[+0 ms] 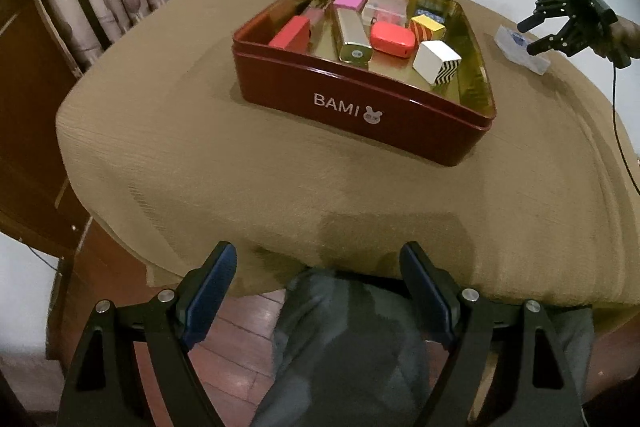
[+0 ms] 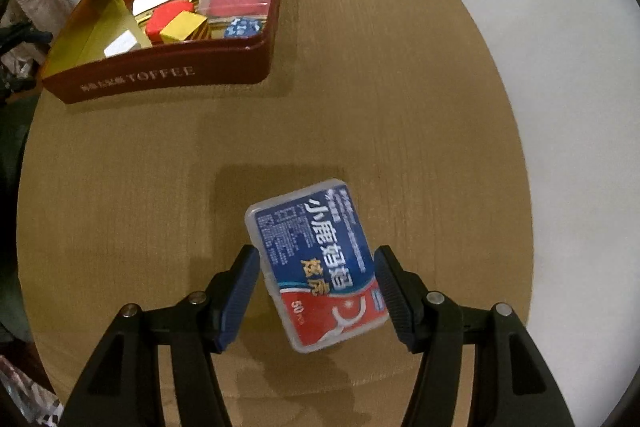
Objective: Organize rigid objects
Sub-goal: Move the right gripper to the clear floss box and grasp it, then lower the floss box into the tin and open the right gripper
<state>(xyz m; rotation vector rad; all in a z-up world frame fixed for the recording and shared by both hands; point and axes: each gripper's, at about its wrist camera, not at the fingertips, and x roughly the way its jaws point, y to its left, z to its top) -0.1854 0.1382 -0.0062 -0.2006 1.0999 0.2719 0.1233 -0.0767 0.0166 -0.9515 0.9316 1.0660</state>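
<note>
My right tool (image 2: 316, 291) points down at the tabletop (image 2: 400, 147), its pads partly open around the clear floss-pick box (image 2: 316, 263), which lies flat between them, not clearly pinched. My left tool (image 1: 316, 291) gapes wide and empty; the red tin (image 1: 360, 107) sits ahead of it.

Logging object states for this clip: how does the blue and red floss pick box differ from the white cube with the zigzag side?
The floss pick box lies on the tablecloth, outside the red tin; the white cube sits inside that tin. The box is flat, clear plastic with a printed label; the cube is blocky and opaque. The box lies between the right gripper's fingers; nothing is near the cube. Both are small rigid boxes.
</note>
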